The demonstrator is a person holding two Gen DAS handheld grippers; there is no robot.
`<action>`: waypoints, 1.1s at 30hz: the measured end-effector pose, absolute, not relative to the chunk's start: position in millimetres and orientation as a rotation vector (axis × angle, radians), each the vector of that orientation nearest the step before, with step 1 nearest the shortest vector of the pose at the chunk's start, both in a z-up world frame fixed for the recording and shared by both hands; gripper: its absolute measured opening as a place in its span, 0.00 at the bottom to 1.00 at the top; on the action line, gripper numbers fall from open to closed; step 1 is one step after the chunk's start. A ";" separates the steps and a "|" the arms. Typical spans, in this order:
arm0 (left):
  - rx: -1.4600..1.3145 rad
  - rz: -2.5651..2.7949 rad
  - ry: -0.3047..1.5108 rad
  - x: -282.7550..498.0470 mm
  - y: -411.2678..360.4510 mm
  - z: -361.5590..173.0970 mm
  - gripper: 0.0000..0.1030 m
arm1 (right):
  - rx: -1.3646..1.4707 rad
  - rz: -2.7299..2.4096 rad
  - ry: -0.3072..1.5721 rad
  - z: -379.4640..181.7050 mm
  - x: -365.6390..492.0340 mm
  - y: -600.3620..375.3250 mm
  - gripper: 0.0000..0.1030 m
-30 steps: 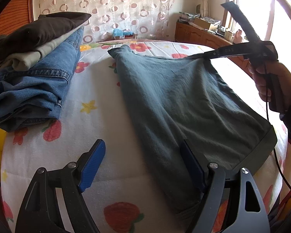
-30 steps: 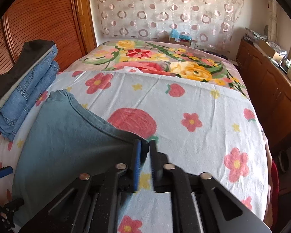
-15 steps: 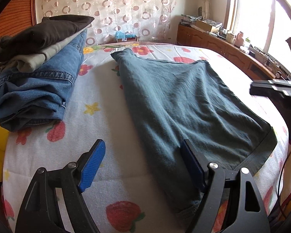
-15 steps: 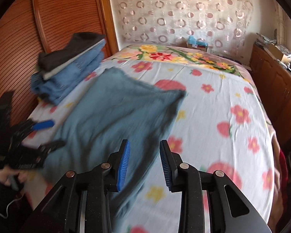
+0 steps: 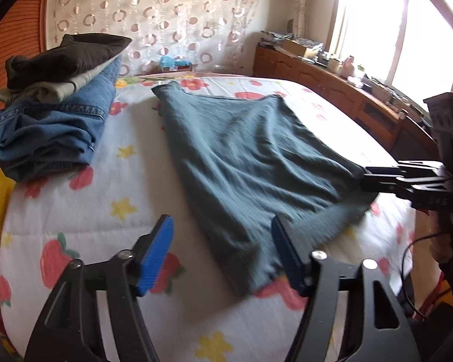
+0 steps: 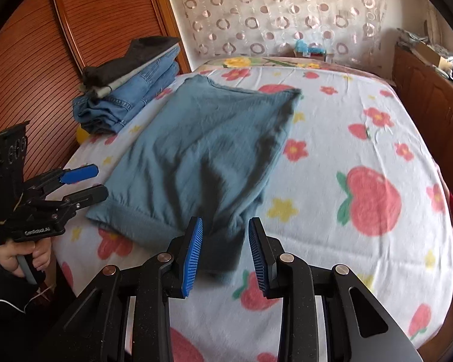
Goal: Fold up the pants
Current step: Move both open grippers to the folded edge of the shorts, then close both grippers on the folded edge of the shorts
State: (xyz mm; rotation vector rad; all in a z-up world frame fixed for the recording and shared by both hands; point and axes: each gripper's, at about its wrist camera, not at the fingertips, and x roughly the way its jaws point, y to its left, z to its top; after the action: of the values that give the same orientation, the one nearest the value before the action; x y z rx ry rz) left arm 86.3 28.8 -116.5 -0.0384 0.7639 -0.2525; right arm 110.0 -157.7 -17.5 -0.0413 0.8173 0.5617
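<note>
Two grippers framed our teal pants [image 6: 202, 147], folded mid-bed: the left gripper [image 5: 223, 256] at nine o'clock, jaws closing on nothing, the right gripper [image 6: 225, 250] at six, narrowly parted over the hem.

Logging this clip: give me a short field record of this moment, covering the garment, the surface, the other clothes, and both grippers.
garment: teal pants, folded, lying flat
surface: bed with floral sheet
other clothes: stack of folded clothes beside the pants, jeans at the bottom
left gripper: jaws closing, nothing pinched yet, near hem corner between them
right gripper: open, over the pants' other near corner
fold status: another fold looks about to start
</note>
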 end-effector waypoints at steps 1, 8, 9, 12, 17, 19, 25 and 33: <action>-0.043 -0.263 0.769 83.9 28.2 -117.2 0.56 | -0.036 0.559 0.822 -18.4 109.2 -159.2 0.32; -0.056 -0.295 0.786 72.8 23.3 -122.8 0.40 | -0.003 0.533 0.869 -27.8 105.1 -157.1 0.32; -0.058 -0.300 0.790 71.2 23.5 -124.5 0.39 | -0.001 0.534 0.868 -27.6 104.4 -155.2 0.32; -0.067 -0.292 0.799 71.8 26.4 -126.9 0.39 | -0.012 0.528 0.873 -30.4 103.3 -153.0 0.32; -0.075 -0.288 0.809 72.4 25.7 -130.8 0.39 | -0.025 0.523 0.866 -34.0 103.6 -145.9 0.32; -0.078 -0.293 0.808 72.4 24.2 -131.1 0.39 | -0.040 0.520 0.858 -34.6 102.6 -143.8 0.32; -0.097 -0.311 0.799 69.9 21.2 -131.4 0.39 | -0.073 0.524 0.844 -37.1 99.4 -139.9 0.32; -0.085 -0.297 0.786 69.0 17.9 -132.8 0.39 | -0.098 0.524 0.832 -39.0 97.1 -138.5 0.24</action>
State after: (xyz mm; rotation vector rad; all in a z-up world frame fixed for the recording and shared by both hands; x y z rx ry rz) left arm 69.0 17.9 -132.8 -0.0846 0.7862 -0.2968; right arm 97.1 -138.5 -39.0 -0.0982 0.8321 0.5245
